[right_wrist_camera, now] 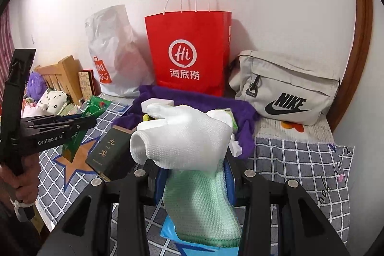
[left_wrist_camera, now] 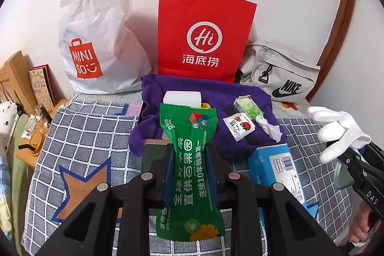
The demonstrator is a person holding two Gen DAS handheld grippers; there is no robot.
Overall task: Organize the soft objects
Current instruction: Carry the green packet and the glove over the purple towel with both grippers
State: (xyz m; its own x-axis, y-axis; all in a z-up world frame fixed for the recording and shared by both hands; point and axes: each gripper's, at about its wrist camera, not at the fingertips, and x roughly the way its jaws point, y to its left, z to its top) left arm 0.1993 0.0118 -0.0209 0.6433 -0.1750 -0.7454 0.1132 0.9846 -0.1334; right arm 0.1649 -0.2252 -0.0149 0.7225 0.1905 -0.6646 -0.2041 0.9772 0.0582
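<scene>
Left hand-held gripper point(left_wrist_camera: 192, 160) clamps a green snack pouch point(left_wrist_camera: 189, 160); right hand-held gripper point(right_wrist_camera: 194, 174) clamps a white-and-green glove point(right_wrist_camera: 187, 148), both lifted above the bed. Sorting seems early: small packets remain on the purple cloth point(left_wrist_camera: 252, 97) near the bed's back edge, possibly others hidden.

A green snack pouch point(left_wrist_camera: 189, 167), a white-and-mint glove point(right_wrist_camera: 192, 160), a red paper bag point(left_wrist_camera: 204, 35), a purple cloth point(left_wrist_camera: 192, 88) and a grey checked bedspread point(left_wrist_camera: 91, 131).
</scene>
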